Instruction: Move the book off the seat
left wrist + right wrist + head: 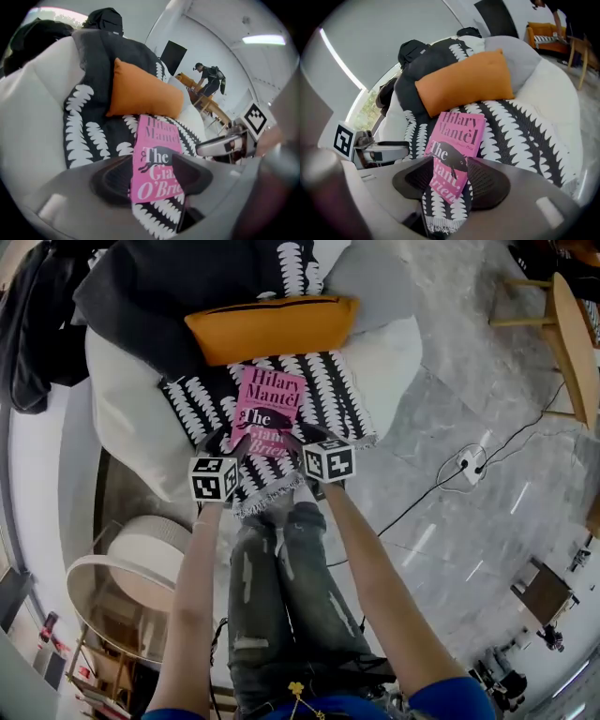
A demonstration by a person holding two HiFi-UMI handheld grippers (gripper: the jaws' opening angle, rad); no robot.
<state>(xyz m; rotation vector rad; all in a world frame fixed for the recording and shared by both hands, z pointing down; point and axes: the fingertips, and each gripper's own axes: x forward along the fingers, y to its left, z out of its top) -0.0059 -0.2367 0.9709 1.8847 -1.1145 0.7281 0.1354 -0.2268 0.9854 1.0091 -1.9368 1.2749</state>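
Note:
A pink book point(267, 409) lies flat on a black-and-white patterned throw point(337, 395) spread over the white seat point(122, 418). Its near end points at me. My left gripper point(234, 442) is at the book's near left corner and my right gripper point(298, 442) at its near right corner. In the left gripper view the book point(157, 159) lies between the jaws of the left gripper point(152, 178), which stand wide with gaps on both sides. In the right gripper view the book point(457, 140) runs between the spread jaws of the right gripper point(450, 180). Neither gripper presses on it.
An orange cushion point(272, 326) lies just behind the book, with dark clothing point(37, 315) piled at the seat's back. A round side table point(141, 559) stands at the lower left. A power strip with cables point(466, 465) lies on the tiled floor. A wooden chair point(572, 343) is far right.

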